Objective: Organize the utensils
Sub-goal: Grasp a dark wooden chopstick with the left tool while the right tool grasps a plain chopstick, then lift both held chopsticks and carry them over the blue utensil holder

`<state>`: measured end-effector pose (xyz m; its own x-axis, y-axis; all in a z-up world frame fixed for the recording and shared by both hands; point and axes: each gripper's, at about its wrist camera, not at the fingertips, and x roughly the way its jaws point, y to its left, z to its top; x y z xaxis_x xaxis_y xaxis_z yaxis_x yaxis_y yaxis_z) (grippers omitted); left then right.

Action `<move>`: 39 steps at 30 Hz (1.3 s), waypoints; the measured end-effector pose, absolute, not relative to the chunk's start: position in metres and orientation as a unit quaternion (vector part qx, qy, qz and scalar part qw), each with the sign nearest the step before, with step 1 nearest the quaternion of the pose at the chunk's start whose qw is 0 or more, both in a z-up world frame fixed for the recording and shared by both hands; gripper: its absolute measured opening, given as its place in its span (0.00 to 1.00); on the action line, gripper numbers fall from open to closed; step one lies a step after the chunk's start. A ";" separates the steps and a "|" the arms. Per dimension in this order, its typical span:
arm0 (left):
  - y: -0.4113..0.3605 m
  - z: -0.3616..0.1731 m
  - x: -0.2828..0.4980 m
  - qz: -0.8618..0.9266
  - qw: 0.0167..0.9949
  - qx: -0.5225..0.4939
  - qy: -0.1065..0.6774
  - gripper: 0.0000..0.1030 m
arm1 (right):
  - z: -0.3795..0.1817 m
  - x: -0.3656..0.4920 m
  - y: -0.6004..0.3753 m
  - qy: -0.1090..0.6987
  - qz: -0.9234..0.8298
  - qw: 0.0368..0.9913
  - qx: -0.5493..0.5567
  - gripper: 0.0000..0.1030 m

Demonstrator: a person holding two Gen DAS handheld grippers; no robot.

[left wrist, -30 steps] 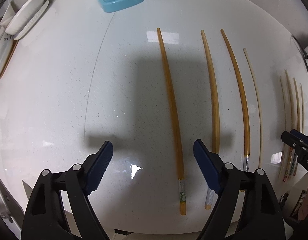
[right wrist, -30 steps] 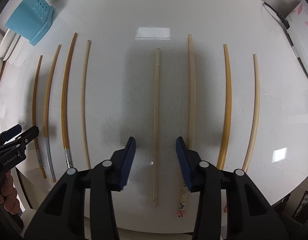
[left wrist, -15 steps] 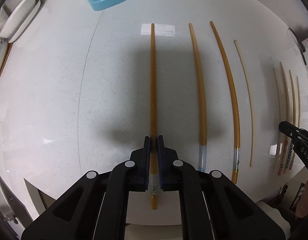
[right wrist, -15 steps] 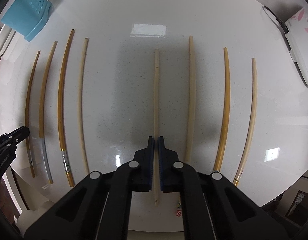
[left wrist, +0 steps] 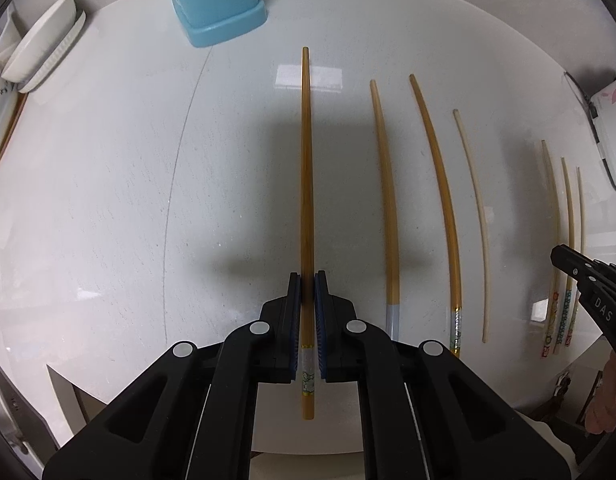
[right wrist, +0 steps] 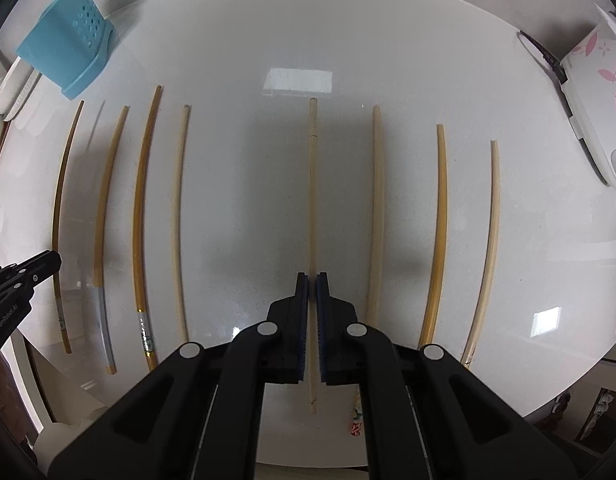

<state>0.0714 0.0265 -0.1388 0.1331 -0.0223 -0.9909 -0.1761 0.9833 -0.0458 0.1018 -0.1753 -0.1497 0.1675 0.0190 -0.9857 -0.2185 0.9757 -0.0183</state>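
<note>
Gripping one chopstick in each hand right now. The left gripper [left wrist: 308, 280] has its pads clamped on an amber chopstick [left wrist: 305, 168] near its decorated end, and the right gripper [right wrist: 312, 280] is pinched shut on a pale bamboo chopstick [right wrist: 312, 200] the same way. Both sticks point away toward the far side of the white table [left wrist: 107, 200], where the blue utensil holder [left wrist: 215, 0] stands. The other chopsticks lie in a loose row to the right of the amber one, well apart from each other.

What worries me: each grip sits close to one end, so the long free end can swing or droop and the stick could twist out of the pads. The holder's mouth looks narrow too, so coming in tilted could catch the rim and knock the stick loose, or tip the holder.
</note>
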 end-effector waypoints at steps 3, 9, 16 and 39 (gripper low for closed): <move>0.028 -0.128 0.067 0.043 0.764 -0.083 0.638 0.06 | -0.141 0.107 -0.178 0.631 0.081 0.767 -0.076 0.03; 0.024 -0.108 0.066 0.034 0.787 -0.077 0.611 0.06 | -0.116 0.110 -0.172 0.608 0.088 0.786 -0.071 0.03; 0.022 -0.081 0.070 0.027 0.810 -0.076 0.581 0.06 | -0.094 0.120 -0.173 0.573 0.112 0.809 -0.063 0.03; 0.050 -0.016 0.115 0.026 0.871 -0.084 0.484 0.06 | -0.017 0.166 -0.125 0.474 0.174 0.862 -0.055 0.03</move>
<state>0.1151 0.0503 -0.0158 0.5309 -0.0356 -0.8467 -0.1268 0.9845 -0.1209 0.1664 -0.1254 -0.0167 0.4906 0.2481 -0.8353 -0.3530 0.9330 0.0699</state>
